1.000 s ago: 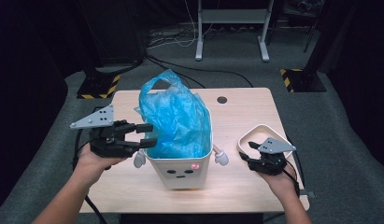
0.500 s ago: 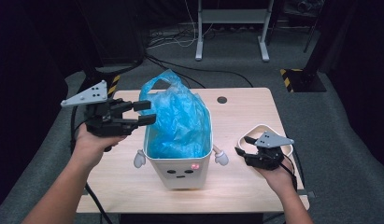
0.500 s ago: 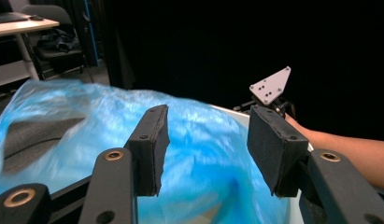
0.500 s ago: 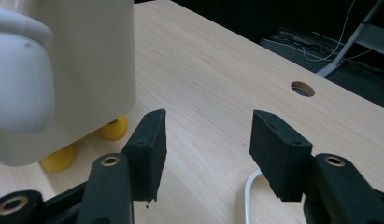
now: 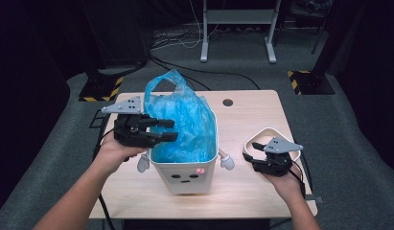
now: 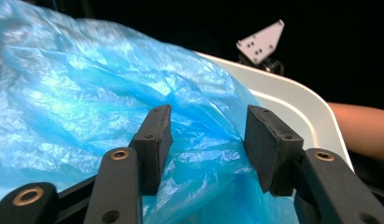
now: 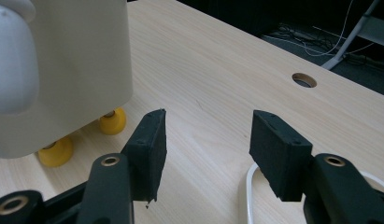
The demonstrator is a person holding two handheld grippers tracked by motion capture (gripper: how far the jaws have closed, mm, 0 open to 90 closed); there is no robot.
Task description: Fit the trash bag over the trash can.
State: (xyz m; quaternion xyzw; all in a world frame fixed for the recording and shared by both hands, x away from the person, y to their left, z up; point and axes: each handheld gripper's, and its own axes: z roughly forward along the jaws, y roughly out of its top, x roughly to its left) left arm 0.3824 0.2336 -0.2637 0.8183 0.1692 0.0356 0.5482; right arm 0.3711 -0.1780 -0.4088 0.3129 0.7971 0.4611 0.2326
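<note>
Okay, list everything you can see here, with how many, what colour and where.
Thin blue plastic bag: one, blue, lining the bin, handle loop sticking up.
White plastic bin with a face and small arms: one, white with yellow feet, table centre.
White oval ring: one, white, table's right side, by the right gripper.
Light wooden table: one, pale wood, round cable hole near the far edge.
Left gripper: black, open, jaws over the bag.
Right gripper: black, open, low over the table.

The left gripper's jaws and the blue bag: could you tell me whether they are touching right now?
Cannot tell. In the left gripper view the left gripper is open with the blue bag bulging between its jaws, but neither contact nor a gap shows plainly.
</note>
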